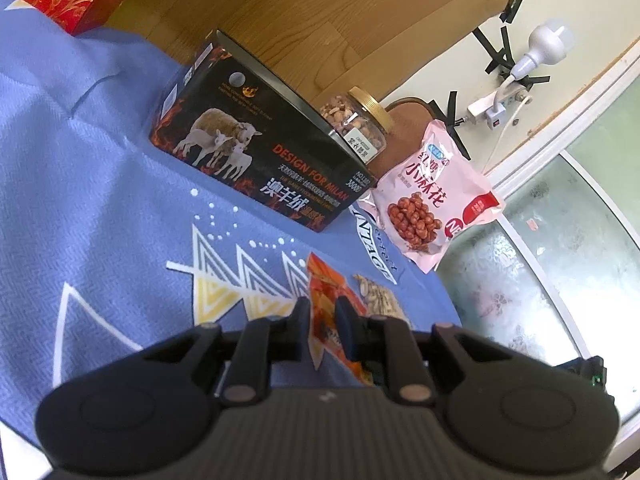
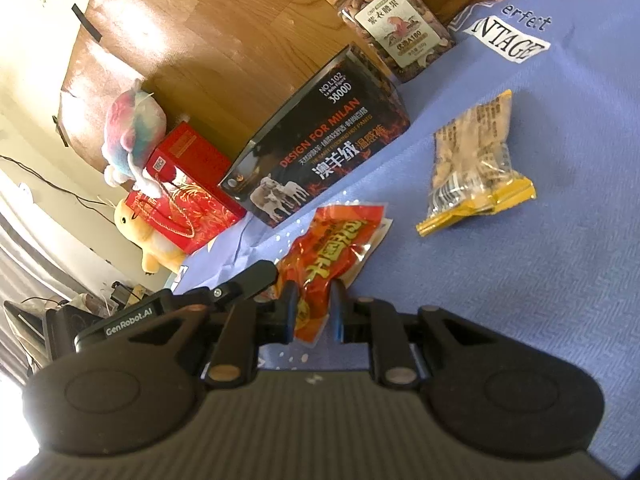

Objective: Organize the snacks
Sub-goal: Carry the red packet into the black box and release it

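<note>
We've got both tongs clamped on 1 red-orange snack pouch [image 2: 332, 248]. Left tongs [image 1: 323, 320] are fully pinched on 1 edge of it; right tongs [image 2: 314, 312] are nearly closed on the other end, pouch squeezed btwn the fingers & sticking out past the tips. In the right wrist view we see the left tongs just to the left of ours, meeting at the same pouch.

Everything sits on a blue cloth [image 1: 100, 160] w/ white & yellow triangle print. Ahead of both tongs, close past the pouch: a black box [image 2: 320, 144] w/ sheep & flame print. Behind its far end stands a nut jar [image 2: 394, 24] w/ gold lid. From the right tongs, ahead & to the right, a clear bag w/ yellow ends [image 2: 476, 168] lies flat, apart from the pouch. From the left tongs, ahead-right past the box, a pink snack bag [image 1: 432, 196] leans beside the jar. Ahead-left of the right tongs: a red gift box [image 2: 188, 188] & 2 plush toys [image 2: 132, 128].
</note>
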`<state>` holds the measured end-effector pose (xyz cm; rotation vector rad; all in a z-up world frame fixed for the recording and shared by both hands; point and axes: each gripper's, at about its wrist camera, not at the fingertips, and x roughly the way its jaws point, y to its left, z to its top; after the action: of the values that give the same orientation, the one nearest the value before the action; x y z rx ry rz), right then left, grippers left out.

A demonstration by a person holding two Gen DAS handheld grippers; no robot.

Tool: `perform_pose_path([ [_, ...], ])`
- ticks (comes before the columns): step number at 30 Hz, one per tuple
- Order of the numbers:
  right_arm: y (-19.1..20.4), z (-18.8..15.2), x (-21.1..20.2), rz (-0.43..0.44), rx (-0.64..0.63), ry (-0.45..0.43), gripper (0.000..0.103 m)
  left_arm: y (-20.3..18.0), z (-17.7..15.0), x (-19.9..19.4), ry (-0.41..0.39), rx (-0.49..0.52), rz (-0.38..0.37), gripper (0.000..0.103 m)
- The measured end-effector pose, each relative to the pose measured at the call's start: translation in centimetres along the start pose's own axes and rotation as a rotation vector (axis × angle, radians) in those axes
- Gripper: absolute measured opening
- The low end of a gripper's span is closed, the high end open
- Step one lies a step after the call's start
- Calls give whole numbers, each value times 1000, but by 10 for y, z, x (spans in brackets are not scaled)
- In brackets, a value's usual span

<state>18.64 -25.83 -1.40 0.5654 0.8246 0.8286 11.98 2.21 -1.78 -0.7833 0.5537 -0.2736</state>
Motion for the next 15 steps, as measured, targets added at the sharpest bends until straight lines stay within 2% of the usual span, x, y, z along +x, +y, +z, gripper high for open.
perform_pose_path([
  [8,10,8,1,17,-21,-2,20,-1,9,-9,-15,-36,-13,15],
  [11,21,23,6,41,-43,-13,20,-12,27,-15,-45,-7,-12,15],
  [15,40,53,19,62,-90,-45,20,-31,67,-15,-80,56,10,15],
])
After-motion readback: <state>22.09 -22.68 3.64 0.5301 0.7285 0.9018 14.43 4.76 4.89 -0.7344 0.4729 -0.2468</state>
